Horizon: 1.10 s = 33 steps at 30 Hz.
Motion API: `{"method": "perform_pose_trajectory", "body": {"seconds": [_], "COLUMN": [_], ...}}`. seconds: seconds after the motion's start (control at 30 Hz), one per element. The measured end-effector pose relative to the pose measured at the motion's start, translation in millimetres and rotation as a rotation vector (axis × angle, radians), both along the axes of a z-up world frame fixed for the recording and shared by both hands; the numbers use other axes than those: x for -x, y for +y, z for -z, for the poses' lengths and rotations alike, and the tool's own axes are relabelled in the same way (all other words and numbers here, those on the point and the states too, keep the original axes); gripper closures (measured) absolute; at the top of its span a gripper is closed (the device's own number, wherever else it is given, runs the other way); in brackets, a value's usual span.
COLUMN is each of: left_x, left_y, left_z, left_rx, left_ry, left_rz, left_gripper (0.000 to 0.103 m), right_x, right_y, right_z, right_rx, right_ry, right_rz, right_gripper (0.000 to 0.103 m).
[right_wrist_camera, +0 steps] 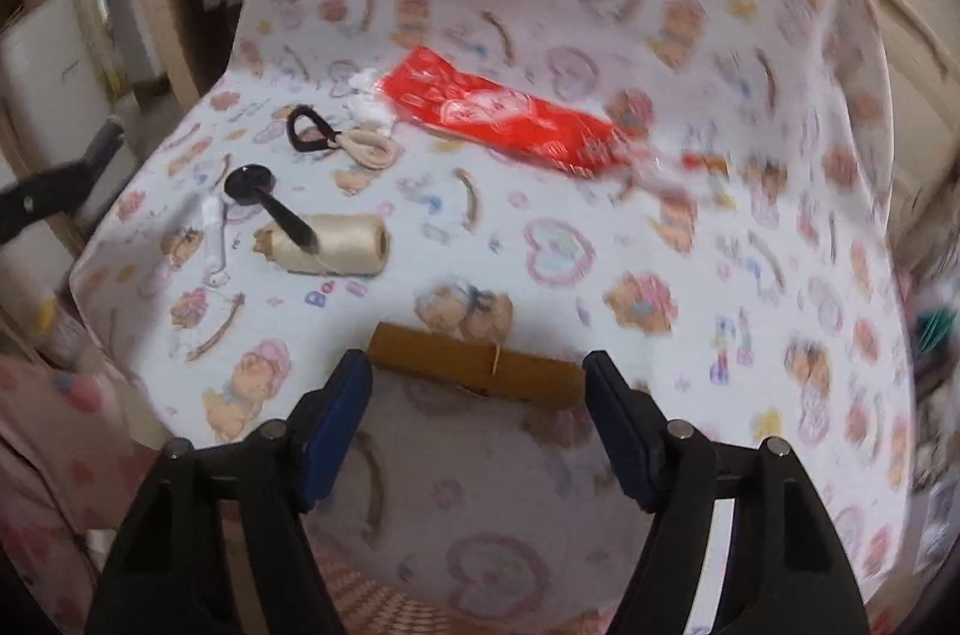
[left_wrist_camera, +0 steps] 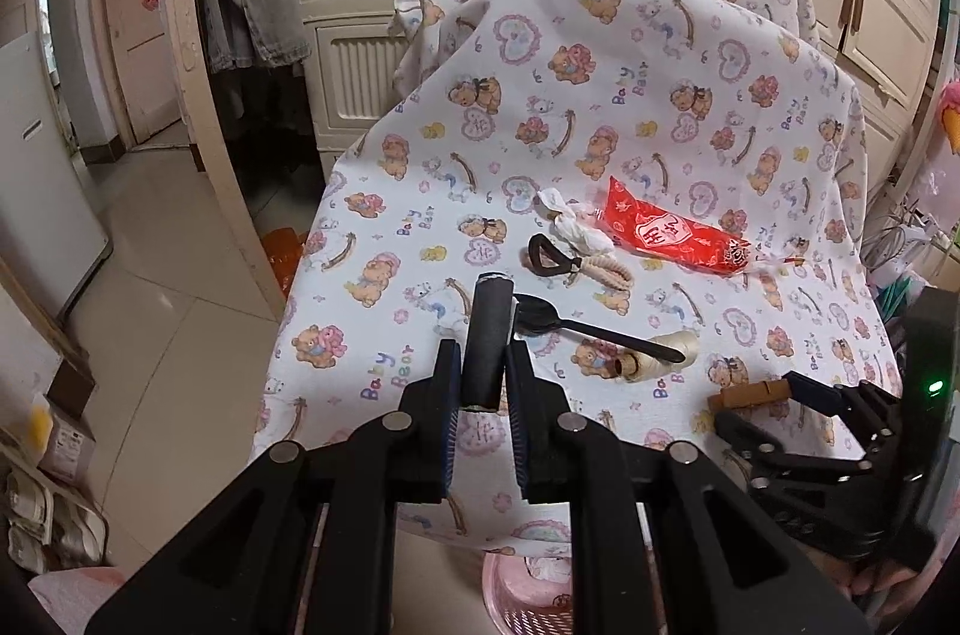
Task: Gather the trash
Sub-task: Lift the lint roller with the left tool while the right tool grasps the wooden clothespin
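On the bear-print cloth (right_wrist_camera: 750,245) that covers the counter, just ahead of the right tongs (right_wrist_camera: 477,389), lies a brown stick (right_wrist_camera: 474,365), a flat tan bar. Its long axis runs crosswise to the tongs, left end a little farther away than the right, and its two ends sit close to the two blue pads (right_wrist_camera: 336,419). The jaws stand apart with nothing pressed between them; the stick lies just beyond their tips, not yet inside the gap. Judged from this, the coming grasp turns on that crosswise lie: closing along the length would catch the bar by its ends, so a roll of the wrist to bite across the narrow width looks the surer way.

The left tongs (left_wrist_camera: 485,365) are closed on a dark cylinder (left_wrist_camera: 489,335), which stands up between the pads, lifted clear of the cloth. In the left wrist view the stick (left_wrist_camera: 747,395) lies well off to the right, touching or nearly touching the tip of the right tongs (left_wrist_camera: 798,395), so the right hand is plainly the nearer one.

Farther back on the cloth lie a black spoon (right_wrist_camera: 270,203) resting on a cream thread spool (right_wrist_camera: 336,245), a red wrapper (right_wrist_camera: 504,119) and a hair tie (right_wrist_camera: 306,131). A pink basket (left_wrist_camera: 528,599) shows below the near edge of the counter, likely where the trash goes.
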<state>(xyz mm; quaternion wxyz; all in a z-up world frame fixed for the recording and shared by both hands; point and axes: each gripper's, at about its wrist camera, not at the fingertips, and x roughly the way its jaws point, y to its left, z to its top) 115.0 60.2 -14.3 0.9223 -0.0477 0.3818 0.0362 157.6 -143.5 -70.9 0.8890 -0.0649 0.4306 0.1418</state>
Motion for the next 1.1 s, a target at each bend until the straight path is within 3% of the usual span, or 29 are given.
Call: {"method": "perform_pose_trajectory", "body": {"seconds": [0.17, 0.33, 0.4, 0.47, 0.53, 0.6, 0.63, 0.67, 0.7, 1.1], "left_x": [0, 0, 1, 1, 2, 1, 1, 1, 1, -1], "left_y": [-5, -11, -14, -17, -20, -21, -22, -23, -23, -29], "left_z": [2, 5, 5, 5, 6, 7, 7, 7, 7, 10], "left_rx": [0.008, -0.014, -0.028, -0.037, -0.044, -0.05, -0.051, -0.052, -0.053, -0.064], "left_ry": [0.011, 0.018, 0.016, 0.016, 0.017, 0.018, 0.019, 0.019, 0.02, 0.031], "left_rz": [0.023, 0.032, 0.036, 0.042, 0.049, 0.053, 0.056, 0.057, 0.059, 0.075], "left_gripper": [0.089, 0.089, 0.089, 0.089, 0.089, 0.089, 0.089, 0.089, 0.089, 0.089], "right_x": [6, 13, 20, 24, 23, 22, 22, 22, 21, 10], "right_y": [-17, -22, -21, -18, -17, -16, -17, -17, -19, 1], "right_z": [-5, -6, -7, -8, -7, -7, -11, -11, -13, -7], "right_rx": [-0.113, -0.132, -0.131, -0.115, -0.128, -0.107, -0.046, -0.046, -0.042, -0.024], "right_ry": [0.054, 0.067, 0.069, 0.07, 0.087, 0.066, -0.002, -0.002, -0.015, -0.016], "right_rz": [-0.073, -0.094, -0.103, -0.124, -0.139, -0.111, -0.057, -0.057, -0.054, -0.088], "right_gripper": [0.031, 0.03, 0.045, 0.081, 0.087, 0.086, 0.078, 0.068, 0.065, 0.066]}}
